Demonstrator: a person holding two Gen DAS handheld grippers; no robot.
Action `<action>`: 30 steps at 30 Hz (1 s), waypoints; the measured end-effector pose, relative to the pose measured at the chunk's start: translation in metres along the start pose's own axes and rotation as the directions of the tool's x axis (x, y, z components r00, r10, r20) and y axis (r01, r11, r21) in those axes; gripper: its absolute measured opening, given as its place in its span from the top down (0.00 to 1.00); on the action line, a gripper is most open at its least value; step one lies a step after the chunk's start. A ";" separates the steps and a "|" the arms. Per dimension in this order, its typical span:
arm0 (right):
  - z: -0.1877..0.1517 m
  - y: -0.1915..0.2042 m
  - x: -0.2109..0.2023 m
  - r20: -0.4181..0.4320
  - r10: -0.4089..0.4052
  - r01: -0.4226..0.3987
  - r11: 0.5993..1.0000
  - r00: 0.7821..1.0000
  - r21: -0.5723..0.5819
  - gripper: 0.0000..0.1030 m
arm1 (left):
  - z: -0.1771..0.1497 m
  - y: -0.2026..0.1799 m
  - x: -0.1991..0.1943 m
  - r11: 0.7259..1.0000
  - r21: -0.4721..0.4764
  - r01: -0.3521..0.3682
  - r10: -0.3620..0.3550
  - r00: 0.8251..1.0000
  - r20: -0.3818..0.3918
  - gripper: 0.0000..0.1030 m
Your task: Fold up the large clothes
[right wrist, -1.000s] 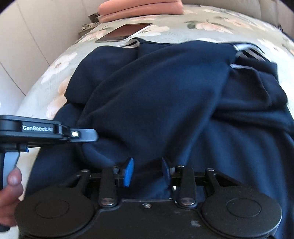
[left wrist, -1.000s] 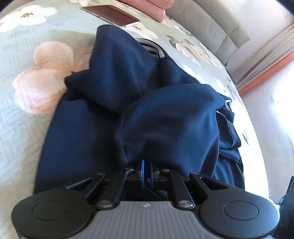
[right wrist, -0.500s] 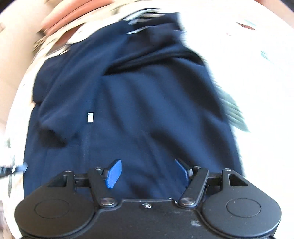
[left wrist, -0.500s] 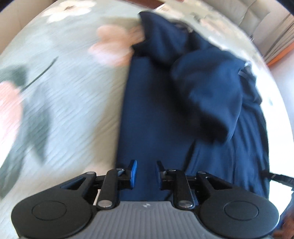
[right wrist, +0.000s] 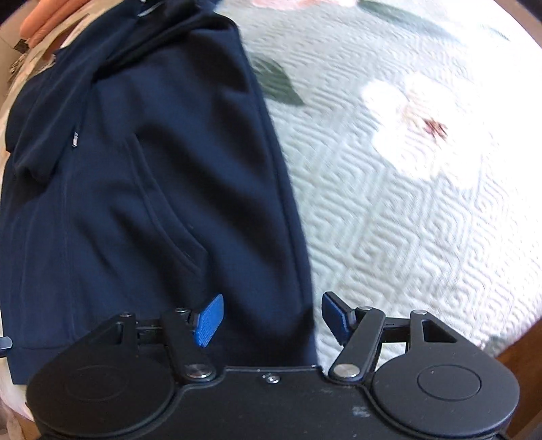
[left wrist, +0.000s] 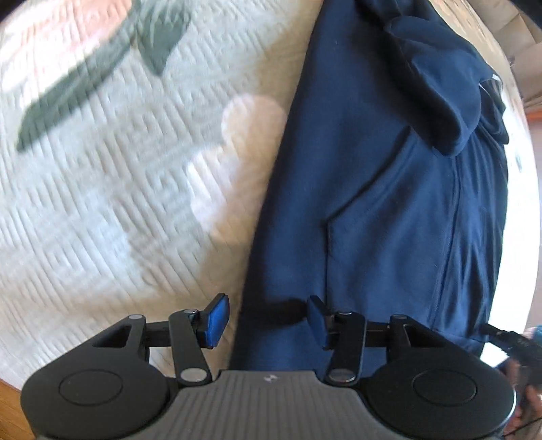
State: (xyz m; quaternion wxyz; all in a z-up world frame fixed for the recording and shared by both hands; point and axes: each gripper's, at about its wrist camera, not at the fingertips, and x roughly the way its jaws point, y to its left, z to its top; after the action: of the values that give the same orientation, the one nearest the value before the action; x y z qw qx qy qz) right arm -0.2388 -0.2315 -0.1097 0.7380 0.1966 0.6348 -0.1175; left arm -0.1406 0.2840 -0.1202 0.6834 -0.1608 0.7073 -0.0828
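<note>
A navy hoodie (left wrist: 389, 210) lies flat on the bed with its sleeves folded in across the chest. In the left wrist view my left gripper (left wrist: 267, 321) hovers over the hoodie's left side edge near the hem. Its jaws are opening, the blue pads (left wrist: 216, 318) pressing on nothing. In the right wrist view the hoodie (right wrist: 135, 189) fills the left half. My right gripper (right wrist: 272, 320) stands open over the right side edge near the hem, one pad above the cloth and one above the bedspread. Neither gripper holds anything.
A pale green quilted bedspread (right wrist: 406, 203) with flower prints surrounds the hoodie. Folded salmon-pink cloth (right wrist: 37, 17) lies at the far end of the bed. Wood shows past the bed's near corner (right wrist: 518, 365). The other gripper and a hand (left wrist: 518, 345) show at the right rim.
Both grippers let go of the folded-in sleeves and opened. They drew back along the hoodie toward its hem, the left to the left edge, the right to the right edge.
</note>
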 end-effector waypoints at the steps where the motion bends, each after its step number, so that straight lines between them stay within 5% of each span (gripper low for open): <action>1: -0.002 -0.003 0.003 -0.012 -0.004 0.004 1.000 1.000 -0.005 0.25 | -0.001 0.001 0.002 1.000 -0.003 -0.001 0.001 1.000 -0.003 0.49; 6: -0.013 -0.021 0.019 -0.109 0.050 -0.050 0.999 0.993 0.007 0.23 | -0.007 0.008 0.006 0.997 -0.052 0.065 -0.064 0.998 0.010 0.35; 10: -0.017 -0.026 0.028 -0.150 0.157 -0.154 0.987 0.976 0.035 0.19 | -0.019 0.007 0.010 0.997 -0.036 0.074 -0.074 0.997 -0.001 0.41; 12: -0.017 -0.020 0.024 -0.156 0.207 -0.208 0.978 0.966 0.006 0.52 | -0.022 0.005 0.010 1.000 -0.009 0.023 -0.023 1.000 0.011 0.63; 13: -0.016 -0.017 0.022 -0.152 0.215 -0.218 0.976 0.965 -0.004 0.56 | -0.023 0.006 0.008 1.000 -0.008 0.019 -0.019 1.000 0.014 0.70; 14: -0.015 -0.018 0.020 -0.149 0.236 -0.239 0.971 0.960 -0.003 0.73 | -0.023 0.010 0.006 0.998 -0.035 0.046 -0.046 0.999 0.018 0.86; 15: -0.012 -0.019 0.018 -0.146 0.266 -0.266 0.964 0.953 0.016 0.85 | -0.022 0.013 0.003 0.995 -0.066 0.071 -0.070 0.997 0.023 0.90; 18: 0.002 -0.025 0.004 -0.101 0.346 -0.339 0.938 0.933 0.078 0.86 | -0.019 0.013 -0.017 0.980 -0.122 0.157 -0.146 0.984 0.099 0.92; 21: 0.030 -0.020 -0.022 -0.025 0.416 -0.413 0.908 0.909 0.070 0.86 | 0.001 0.003 -0.049 0.949 -0.129 0.288 -0.255 0.941 0.223 0.93; 24: 0.088 -0.010 -0.047 0.104 0.478 -0.484 0.874 0.872 0.040 0.86 | 0.042 -0.018 -0.076 0.924 -0.057 0.378 -0.338 0.878 0.338 0.94; 28: 0.175 0.000 -0.047 0.289 0.514 -0.533 0.846 0.808 -0.015 0.86 | 0.123 -0.057 -0.094 0.914 0.079 0.397 -0.385 0.793 0.473 0.93; 30: 0.217 0.002 -0.038 0.356 0.489 -0.529 0.848 0.796 0.019 0.79 | 0.161 -0.065 -0.090 0.914 0.077 0.398 -0.377 0.766 0.520 0.86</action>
State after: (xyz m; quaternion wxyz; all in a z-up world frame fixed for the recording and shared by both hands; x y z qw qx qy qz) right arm -0.0514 -0.3282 -0.0472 0.8269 0.3800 0.4142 0.0163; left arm 0.0285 0.2707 -0.0221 0.8149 -0.3325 0.4466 -0.1613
